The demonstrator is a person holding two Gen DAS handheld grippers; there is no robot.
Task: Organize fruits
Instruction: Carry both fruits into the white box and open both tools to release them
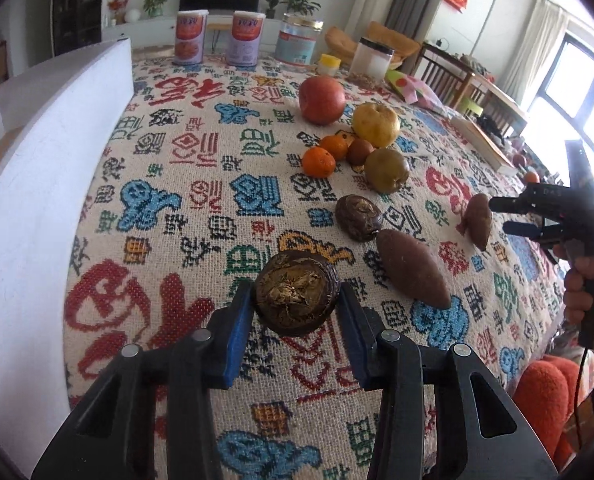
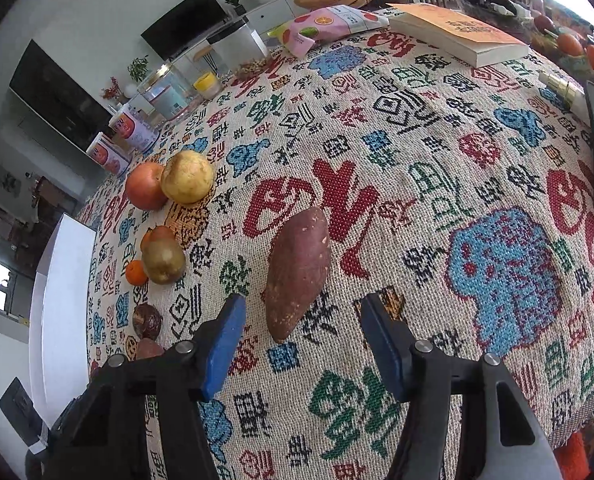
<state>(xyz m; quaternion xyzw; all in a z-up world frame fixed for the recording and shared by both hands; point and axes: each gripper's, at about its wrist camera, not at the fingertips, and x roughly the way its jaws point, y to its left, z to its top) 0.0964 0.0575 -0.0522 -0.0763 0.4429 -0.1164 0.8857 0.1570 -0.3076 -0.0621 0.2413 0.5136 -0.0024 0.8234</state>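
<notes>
My left gripper point(image 1: 295, 304) is shut on a dark brown wrinkled fruit point(image 1: 293, 294), held just above the patterned tablecloth point(image 1: 201, 184). Beyond it lie a second wrinkled brown fruit point(image 1: 358, 218), a sweet potato point(image 1: 413, 273), a greenish pear point(image 1: 387, 170), two tangerines point(image 1: 318, 161), a yellow pear point(image 1: 376, 125) and a red apple point(image 1: 322, 100). My right gripper point(image 2: 301, 328) is open, its jaws on either side of the near tip of another sweet potato point(image 2: 297, 270), which lies on the cloth. The right gripper also shows in the left wrist view point(image 1: 537, 216).
A white box point(image 1: 45, 184) stands along the table's left side. Two cans point(image 1: 191, 38), a glass jar point(image 1: 297, 42) and a plastic jar point(image 1: 373, 58) stand at the far edge. A book point(image 2: 457, 32) and a snack bag point(image 2: 329, 24) lie far right. An orange stool point(image 1: 545, 400) is below the table edge.
</notes>
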